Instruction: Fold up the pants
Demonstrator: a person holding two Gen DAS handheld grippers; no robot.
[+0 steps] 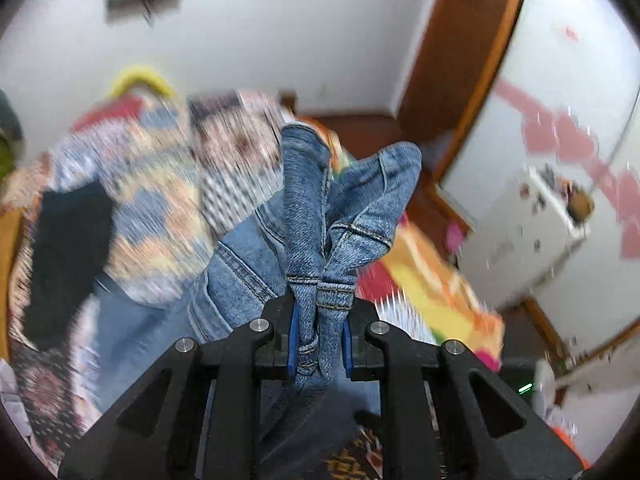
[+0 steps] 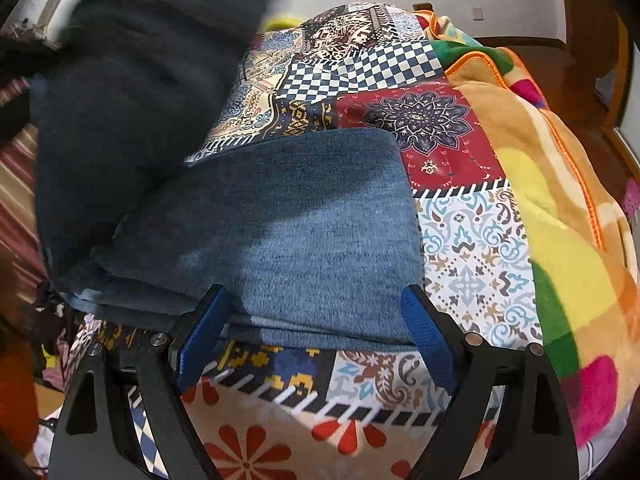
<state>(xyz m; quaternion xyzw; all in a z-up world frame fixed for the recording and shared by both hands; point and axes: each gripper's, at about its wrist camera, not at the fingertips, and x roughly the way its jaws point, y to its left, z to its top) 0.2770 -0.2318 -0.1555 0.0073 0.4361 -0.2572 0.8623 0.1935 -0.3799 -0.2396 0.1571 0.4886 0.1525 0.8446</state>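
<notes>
Your left gripper (image 1: 319, 334) is clenched on the jeans (image 1: 308, 216): one bunched section of denim with belt loops and stitched seams is pinched between its two blue pads, and the loose ends of the fabric rise above the fingers. The rest of the garment trails down to the left of that gripper.

Your right gripper (image 2: 316, 336) is released, its two blue pads set wide apart. Between them, and just ahead, lies the folded part of the jeans (image 2: 280, 220), resting flat in stacked layers on the patchwork bedspread (image 2: 472, 248). In the right wrist view you cannot tell whether the pads touch the denim edge.

One patchwork bedspread covers the bed. It carries checkered, mandala, paisley and red flower panels. One multicoloured fleece blanket (image 2: 560, 240) with an orange trim lies along the right side of the bedspread. One dark garment (image 2: 132, 100), blurred, hangs at the upper left of the right wrist view. In the left wrist view the background is motion-blurred; a white wall (image 1: 280, 32) and a brown wooden door frame (image 1: 472, 60) are visible. No brand, label or writing can be read.
</notes>
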